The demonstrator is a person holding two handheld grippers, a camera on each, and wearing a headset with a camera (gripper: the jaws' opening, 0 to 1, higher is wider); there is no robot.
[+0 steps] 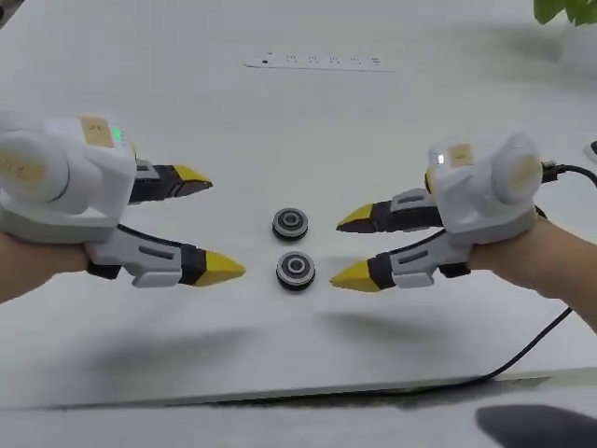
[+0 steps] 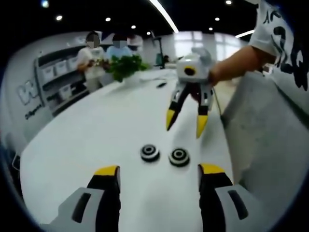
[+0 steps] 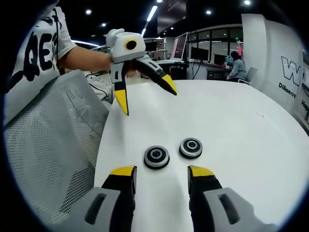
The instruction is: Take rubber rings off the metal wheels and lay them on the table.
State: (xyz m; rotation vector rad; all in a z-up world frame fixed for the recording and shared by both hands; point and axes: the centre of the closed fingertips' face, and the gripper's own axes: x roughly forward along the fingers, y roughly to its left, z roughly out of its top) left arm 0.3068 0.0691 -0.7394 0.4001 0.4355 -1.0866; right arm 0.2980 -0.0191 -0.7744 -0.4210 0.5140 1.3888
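Centrally, 2 round metal wheels (image 1: 290, 224), black rubber rings (image 1: 280, 271) fitted, are flanked on the white table (image 1: 280, 121) by the left gripper (image 1: 226, 227) and right gripper (image 1: 334, 251), jaws spread.

The left gripper (image 1: 224, 227) and right gripper (image 1: 337, 250) have rounded white shells and grey-and-black jaws with yellow tips, a black cable (image 1: 532, 341) runs from the right gripper's back, and the white shirt (image 3: 34, 53), perhaps short-sleeved, bears black lettering.
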